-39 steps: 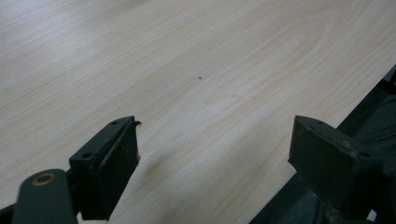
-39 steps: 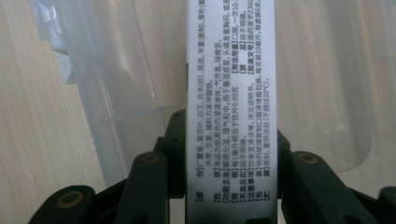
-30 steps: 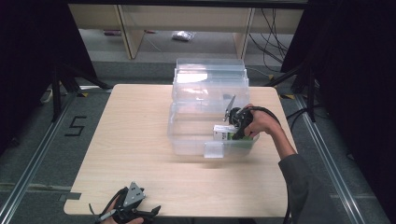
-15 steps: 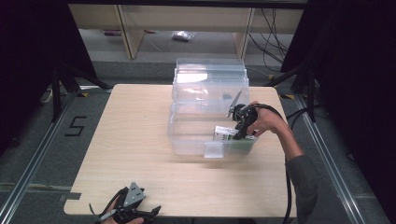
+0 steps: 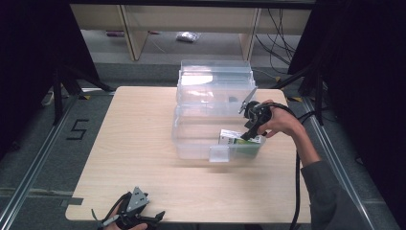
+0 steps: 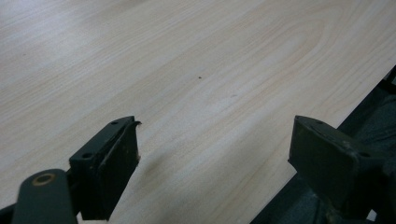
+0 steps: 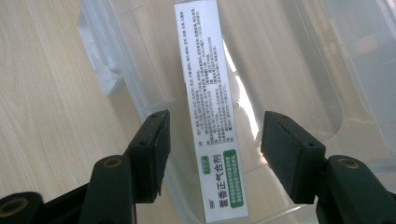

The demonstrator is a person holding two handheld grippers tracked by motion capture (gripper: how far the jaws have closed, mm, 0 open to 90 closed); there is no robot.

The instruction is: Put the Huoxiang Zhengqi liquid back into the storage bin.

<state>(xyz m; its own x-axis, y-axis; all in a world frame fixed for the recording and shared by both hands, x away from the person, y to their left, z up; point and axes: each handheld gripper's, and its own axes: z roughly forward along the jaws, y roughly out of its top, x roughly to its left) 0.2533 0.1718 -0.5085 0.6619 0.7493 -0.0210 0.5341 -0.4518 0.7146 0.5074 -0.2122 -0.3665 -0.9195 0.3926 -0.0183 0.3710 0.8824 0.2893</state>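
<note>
From above, a pale wooden table is seen on a grey floor, with a "5" taped left of it and shelving behind. A clear plastic bin sits on the table, a white-and-green box lying inside its right end. The right gripper is held just above that box. The left gripper is rested at the table's near edge.

Along the left gripper, bare woodgrain is shown between widely parted jaws.

Along the right gripper, the box is seen below, its white face dense with small print, Chinese characters on a green label; the jaws have just been opening, pads clear of it.
</note>
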